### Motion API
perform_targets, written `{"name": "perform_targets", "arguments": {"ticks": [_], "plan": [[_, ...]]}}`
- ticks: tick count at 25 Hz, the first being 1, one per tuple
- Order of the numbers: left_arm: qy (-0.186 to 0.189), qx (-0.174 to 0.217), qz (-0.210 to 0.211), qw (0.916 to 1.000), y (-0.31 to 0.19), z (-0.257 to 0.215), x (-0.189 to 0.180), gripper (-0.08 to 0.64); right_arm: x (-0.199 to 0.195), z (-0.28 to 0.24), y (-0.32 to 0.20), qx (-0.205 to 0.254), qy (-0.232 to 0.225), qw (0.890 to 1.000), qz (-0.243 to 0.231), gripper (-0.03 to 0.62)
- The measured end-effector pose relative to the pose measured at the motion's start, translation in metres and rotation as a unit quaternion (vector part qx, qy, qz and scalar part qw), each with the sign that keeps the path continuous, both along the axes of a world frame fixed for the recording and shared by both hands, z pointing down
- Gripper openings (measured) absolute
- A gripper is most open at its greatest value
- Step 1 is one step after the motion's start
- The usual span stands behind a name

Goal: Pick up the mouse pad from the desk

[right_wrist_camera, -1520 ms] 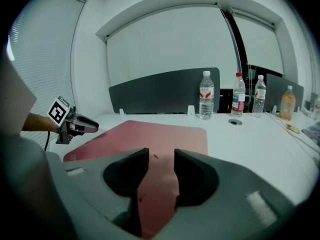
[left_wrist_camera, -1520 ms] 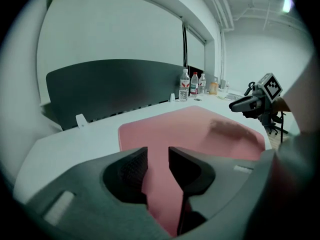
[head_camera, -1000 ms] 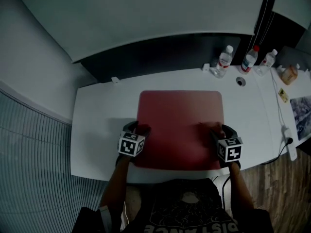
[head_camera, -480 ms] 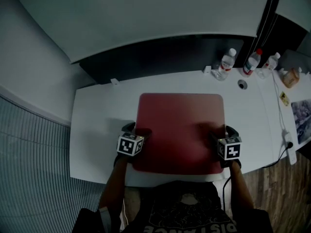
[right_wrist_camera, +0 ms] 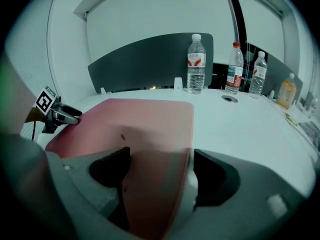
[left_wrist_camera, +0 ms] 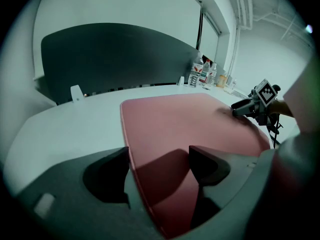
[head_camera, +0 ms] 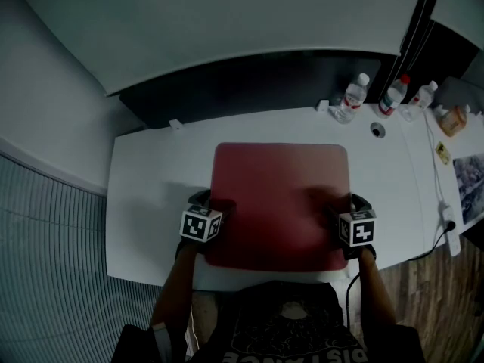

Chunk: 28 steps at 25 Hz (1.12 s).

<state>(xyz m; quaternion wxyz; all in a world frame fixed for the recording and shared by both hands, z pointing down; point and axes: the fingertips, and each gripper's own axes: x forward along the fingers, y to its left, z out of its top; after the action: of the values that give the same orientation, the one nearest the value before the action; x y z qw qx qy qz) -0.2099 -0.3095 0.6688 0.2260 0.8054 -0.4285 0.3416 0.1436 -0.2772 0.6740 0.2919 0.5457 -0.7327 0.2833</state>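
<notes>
Dim, cool grey cast throughout. Soft dark shadows on the mouse pad (head_camera: 280, 203) near its side edges. Gripper views: heavy fisheye bending, black vignette corners, blurry foreground.

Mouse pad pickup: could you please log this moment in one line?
mouse pad on desk | left gripper jaws opening, pad's left edge between them | right gripper jaws opening, pad's right edge between them
</notes>
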Motion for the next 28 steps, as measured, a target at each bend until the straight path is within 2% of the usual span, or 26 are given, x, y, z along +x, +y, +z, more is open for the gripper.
{"name": "perform_targets", "arguments": {"ticks": [11, 17, 28], "plan": [[0.007, 0.008, -0.018, 0.9998, 0.0, 0.0, 0.001, 0.364, -0.002, 0.0, 0.001, -0.003, 0.007, 1.0, 0.002, 0.368], [0.008, 0.015, -0.026, 0.9995, 0.0, -0.002, 0.002, 0.296, -0.004, -0.001, 0.001, -0.003, 0.007, 1.0, 0.005, 0.358], [0.017, 0.014, -0.023, 0.9995, 0.004, -0.003, 0.008, 0.224, -0.017, -0.003, 0.007, 0.005, 0.007, 1.0, -0.009, 0.243]]}}
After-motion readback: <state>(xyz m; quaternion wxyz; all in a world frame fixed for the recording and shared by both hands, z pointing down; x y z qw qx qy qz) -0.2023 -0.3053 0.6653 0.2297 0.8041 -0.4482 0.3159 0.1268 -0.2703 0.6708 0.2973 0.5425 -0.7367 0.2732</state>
